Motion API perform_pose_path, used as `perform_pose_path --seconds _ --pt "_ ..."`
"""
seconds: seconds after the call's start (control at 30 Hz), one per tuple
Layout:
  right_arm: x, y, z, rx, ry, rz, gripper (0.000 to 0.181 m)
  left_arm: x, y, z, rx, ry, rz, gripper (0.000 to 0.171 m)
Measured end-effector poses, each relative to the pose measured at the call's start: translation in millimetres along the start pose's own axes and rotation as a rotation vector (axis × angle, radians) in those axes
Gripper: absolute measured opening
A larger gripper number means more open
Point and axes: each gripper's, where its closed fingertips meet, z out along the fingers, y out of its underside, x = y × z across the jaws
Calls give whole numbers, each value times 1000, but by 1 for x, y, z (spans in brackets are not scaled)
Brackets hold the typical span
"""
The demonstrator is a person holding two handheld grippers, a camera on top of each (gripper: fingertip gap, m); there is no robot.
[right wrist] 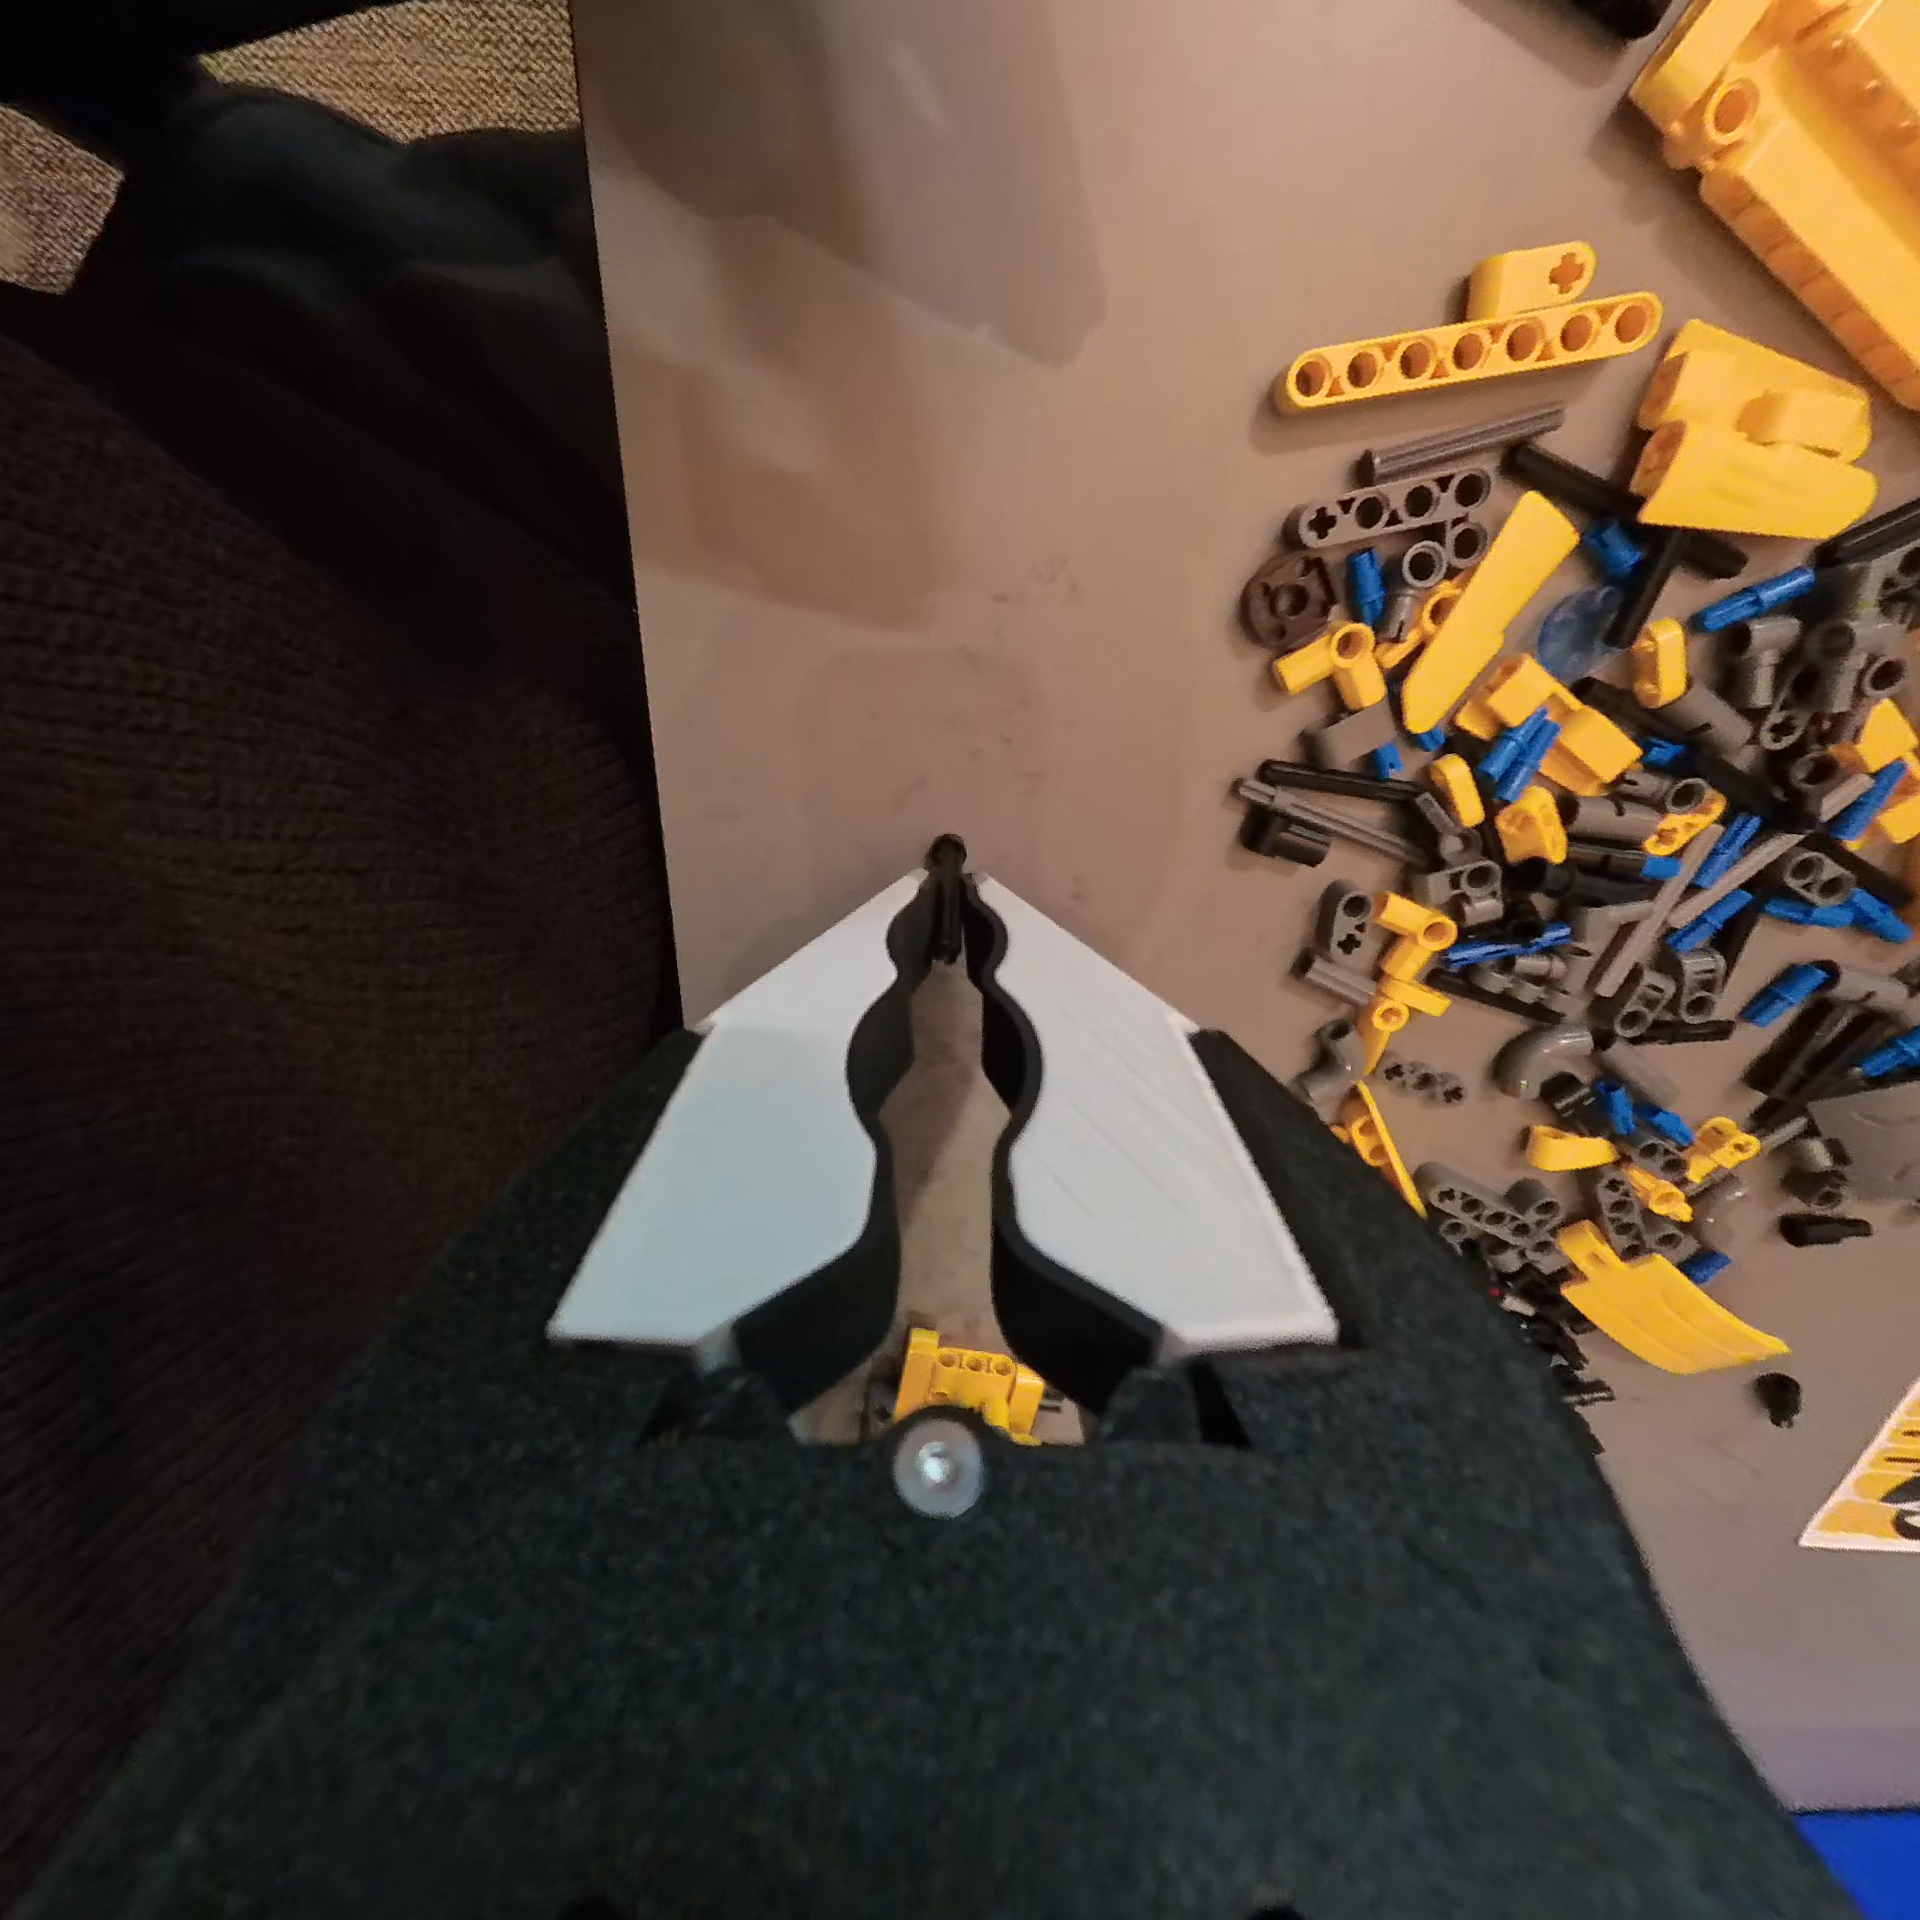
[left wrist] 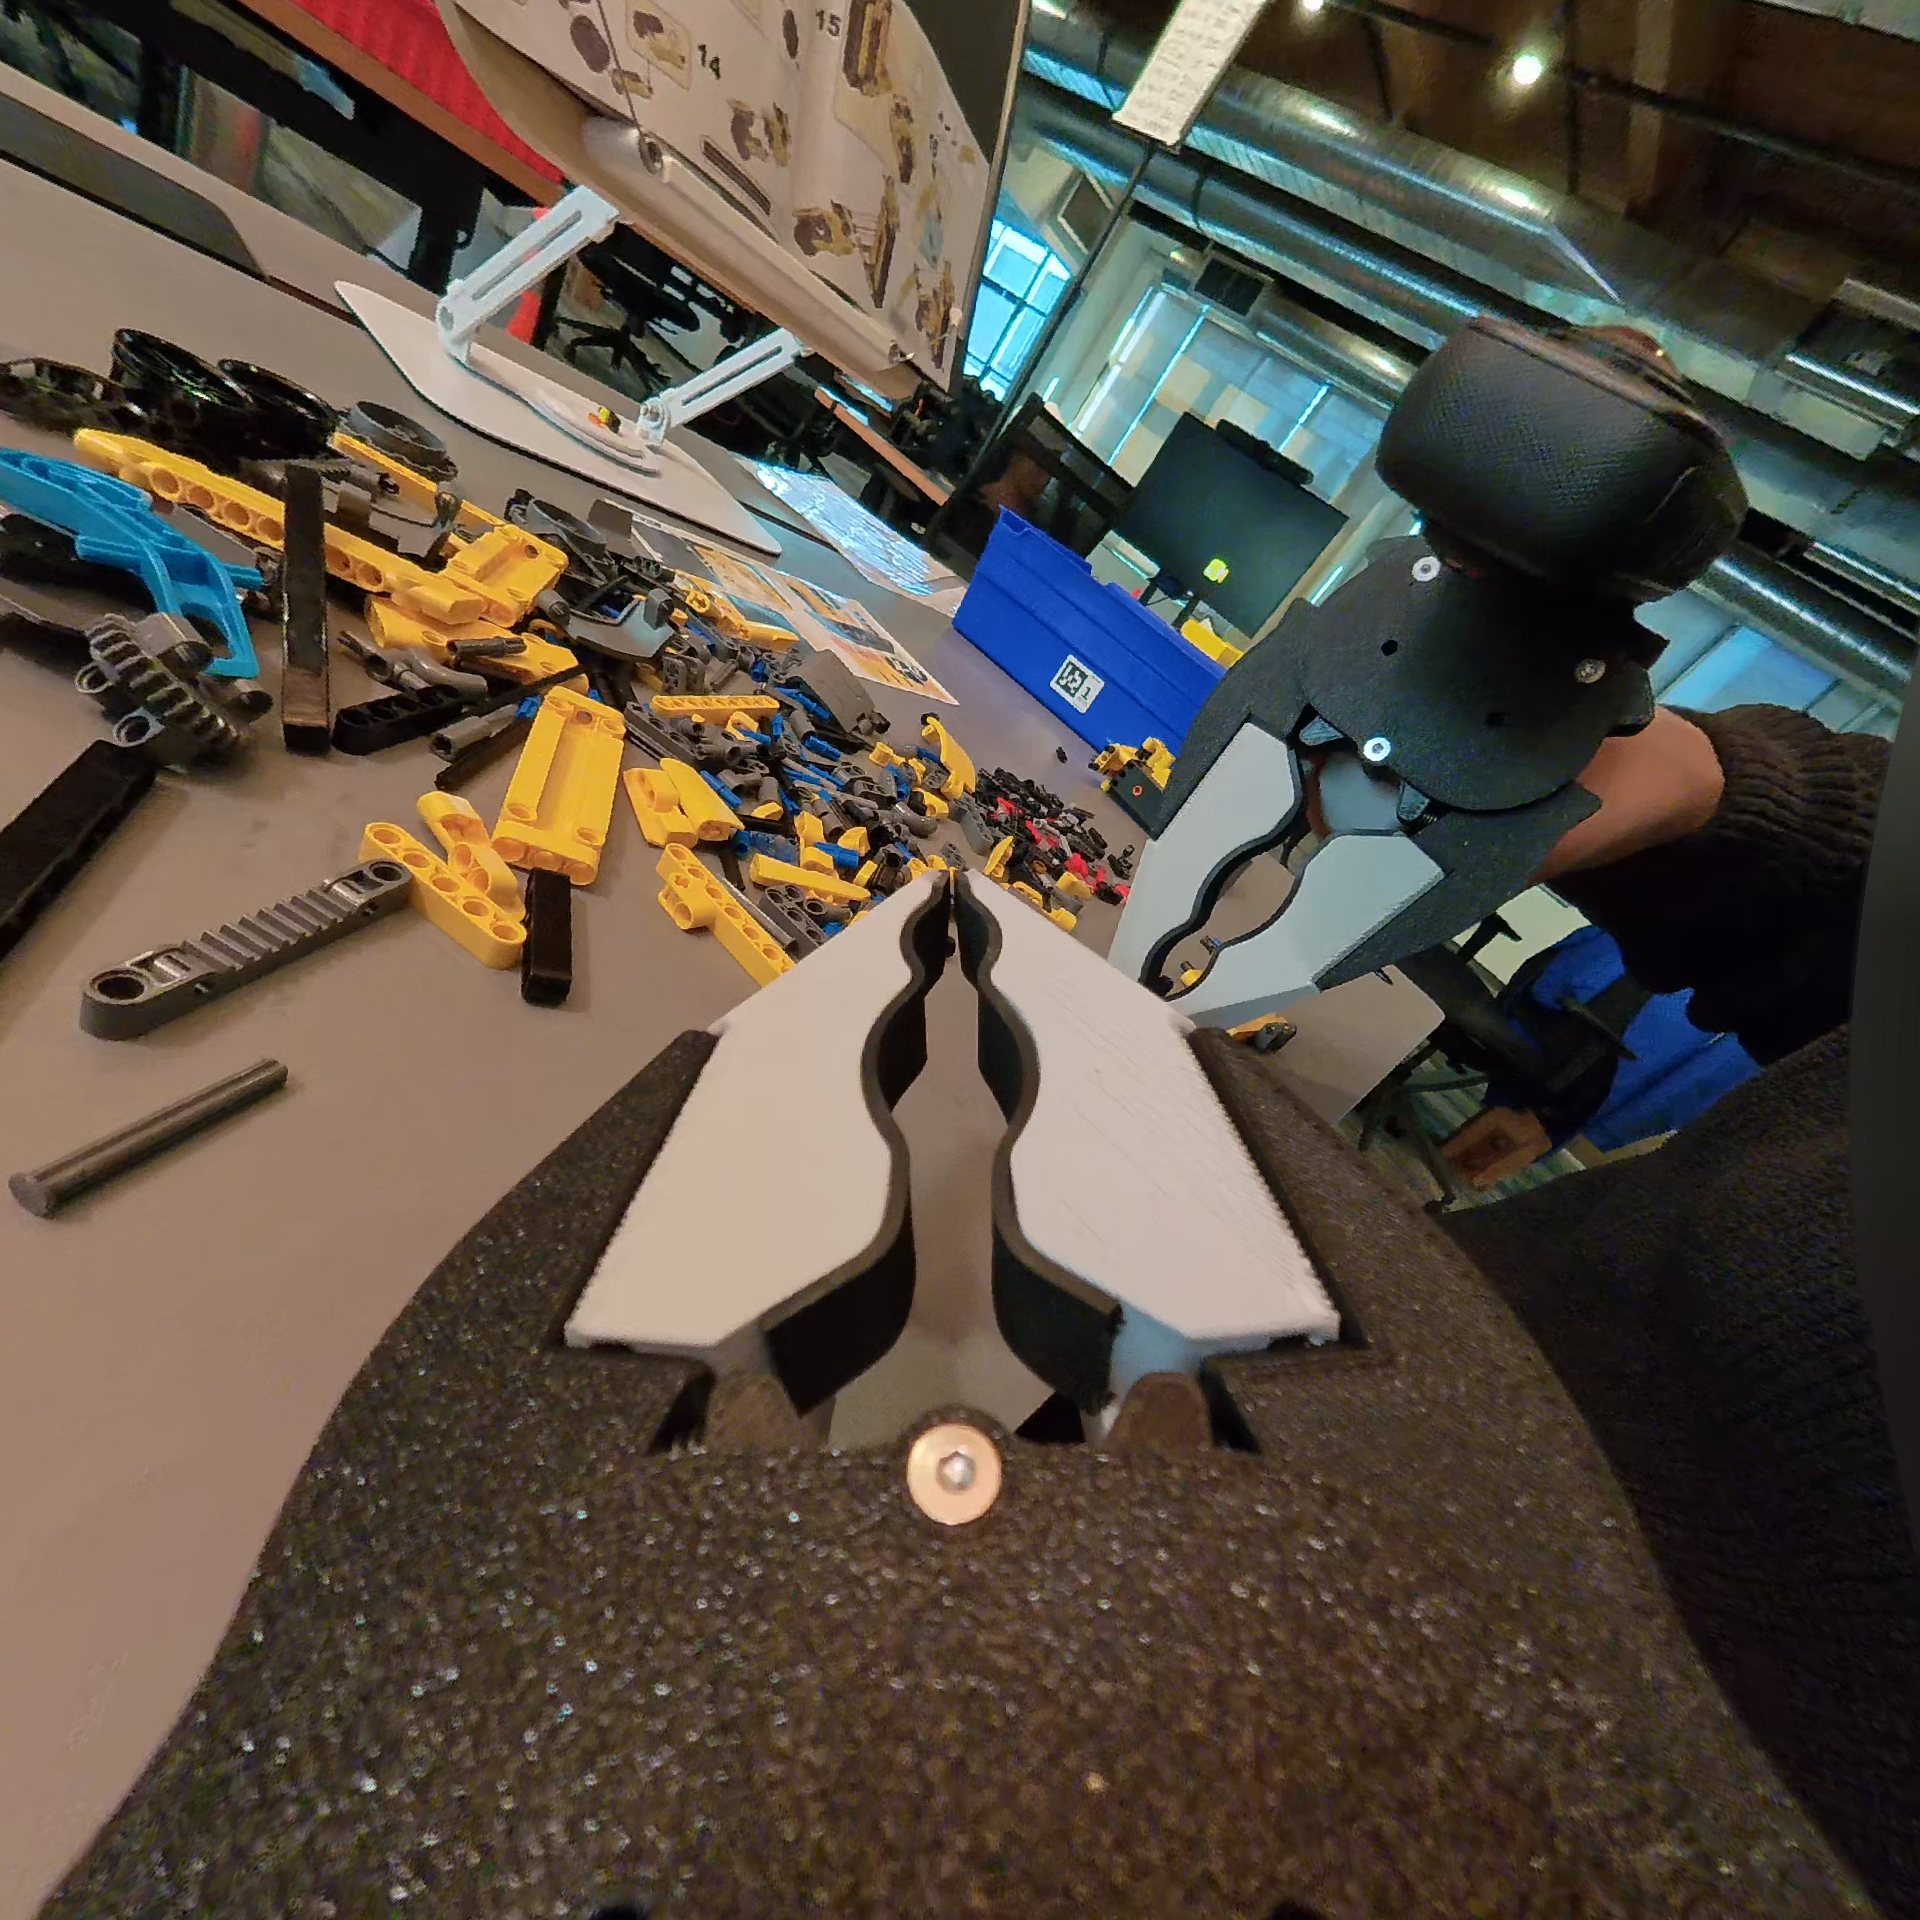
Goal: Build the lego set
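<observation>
My left gripper is shut with nothing between its tips, held above the grey table and pointing at a pile of yellow, grey, blue and black building parts. My right gripper is shut on a small black pin that sticks out past its tips, above bare table near the table's edge. A small yellow assembly lies under its fingers. The right gripper also shows in the left wrist view, tips down close to the table.
The loose parts spread to the right of the right gripper. A grey toothed rack and a dark axle rod lie apart at the left. A blue bin and a booklet on a stand are farther back. A person's dark sleeve is left of the table edge. The gap from one gripper's tips to the other's is roughly 12 centimeters.
</observation>
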Motion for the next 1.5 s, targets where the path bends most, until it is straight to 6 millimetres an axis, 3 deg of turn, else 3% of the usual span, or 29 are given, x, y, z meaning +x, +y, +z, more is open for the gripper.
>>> perform_pose_path --seconds 0.53,1.5 --pt "0 1 1 -5 1 34 5 0 0 0 2 2 -1 0" --pt "0 1 4 -36 -15 -70 4 0 0 -1 5 4 -6 0"
